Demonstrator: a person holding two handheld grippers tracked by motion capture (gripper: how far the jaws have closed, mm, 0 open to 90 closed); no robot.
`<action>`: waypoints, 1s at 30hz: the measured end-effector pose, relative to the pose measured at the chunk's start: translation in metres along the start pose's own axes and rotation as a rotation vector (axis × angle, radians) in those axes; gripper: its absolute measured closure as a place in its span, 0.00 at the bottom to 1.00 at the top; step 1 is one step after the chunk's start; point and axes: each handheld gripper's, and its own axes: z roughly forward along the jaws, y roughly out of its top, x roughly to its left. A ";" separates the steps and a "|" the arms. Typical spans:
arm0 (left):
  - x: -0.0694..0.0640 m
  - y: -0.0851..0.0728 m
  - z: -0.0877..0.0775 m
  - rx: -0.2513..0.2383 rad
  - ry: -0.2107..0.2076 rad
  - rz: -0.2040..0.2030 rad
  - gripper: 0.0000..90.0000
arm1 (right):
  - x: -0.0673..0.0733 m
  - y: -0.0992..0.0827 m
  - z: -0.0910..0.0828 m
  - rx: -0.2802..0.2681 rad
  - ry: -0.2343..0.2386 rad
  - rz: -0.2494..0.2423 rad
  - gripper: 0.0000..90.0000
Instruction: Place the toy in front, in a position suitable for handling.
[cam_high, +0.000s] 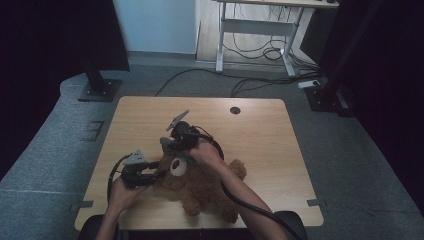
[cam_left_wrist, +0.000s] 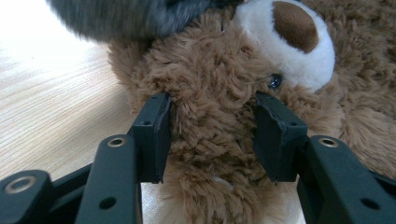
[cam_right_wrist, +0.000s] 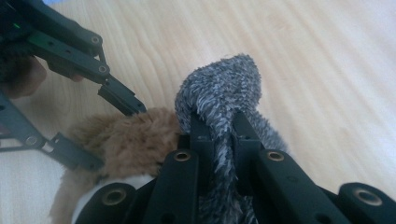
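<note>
In the high view, a brown teddy bear (cam_high: 200, 185) is seen lying on the wooden table (cam_high: 260, 125) near its front edge, with the left gripper (cam_high: 155, 172) at its head and the right gripper (cam_high: 172, 146) just above, closed on a grey fuzzy cloth (cam_high: 167, 146).

In the left gripper view, the bear's head (cam_left_wrist: 210, 121) is enclosed by the half-open jaws, whose pads are pressed into the fur on both sides.

In the right gripper view, the grey cloth (cam_right_wrist: 219, 93) is pinched tightly between the jaws, above the bear (cam_right_wrist: 130, 135).
</note>
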 end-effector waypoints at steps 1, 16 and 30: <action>0.000 0.000 0.000 0.004 -0.001 0.001 0.55 | 0.002 0.000 0.006 0.013 0.007 0.002 0.91; 0.003 -0.003 0.009 0.014 -0.009 -0.020 0.58 | -0.004 -0.024 0.005 0.041 0.060 0.037 0.91; 0.003 -0.002 0.009 0.012 -0.010 -0.021 0.58 | -0.003 -0.086 -0.041 0.067 0.027 0.087 0.91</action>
